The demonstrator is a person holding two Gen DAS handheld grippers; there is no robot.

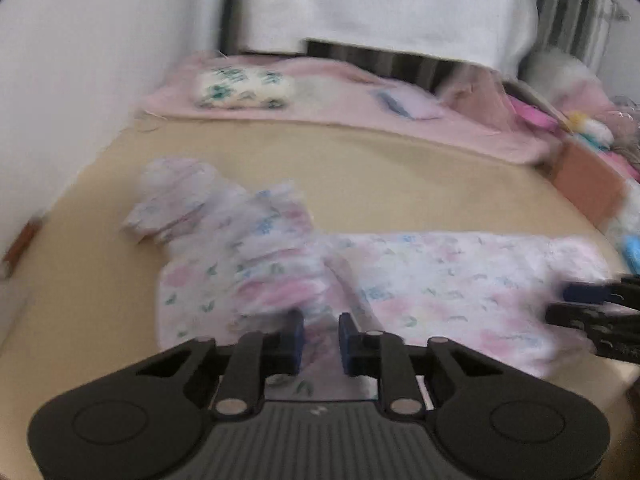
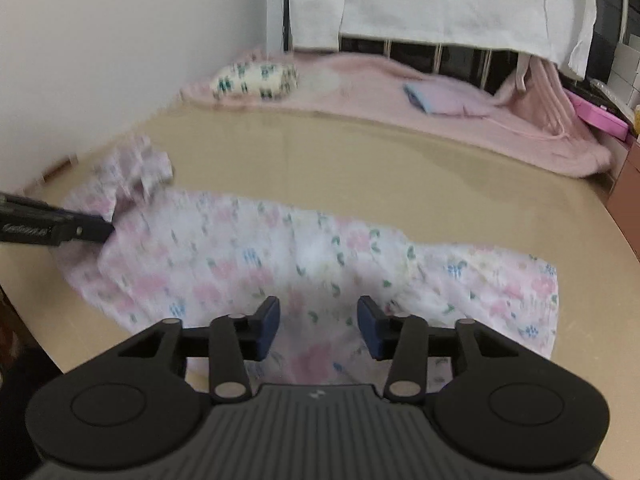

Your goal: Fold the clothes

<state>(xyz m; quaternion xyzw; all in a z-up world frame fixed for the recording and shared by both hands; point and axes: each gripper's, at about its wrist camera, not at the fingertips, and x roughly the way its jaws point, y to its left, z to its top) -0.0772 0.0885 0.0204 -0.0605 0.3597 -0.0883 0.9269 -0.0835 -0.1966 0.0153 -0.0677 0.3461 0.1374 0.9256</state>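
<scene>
Lay spread across the tan table [image 2: 400, 168], a floral garment [image 2: 248, 256] of thin, light, limp cloth, bunched into ruffles at the far left end and flatter toward the right. Judged soft and unslippery, likely to drape and sag from any single hold, so best taken by an edge or corner with both claws well apart. Hovered low over the near hem, the right gripper [image 2: 318, 328], fingers wide apart and holding nothing. Sat over the bunched left part, the left gripper [image 1: 321, 344], pads parted by a narrow gap with cloth showing between them; could not tell through the blur whether any fabric was pinched. Beyond, a pink blanket [image 2: 400, 92] with a folded printed bundle [image 2: 256, 78].
</scene>
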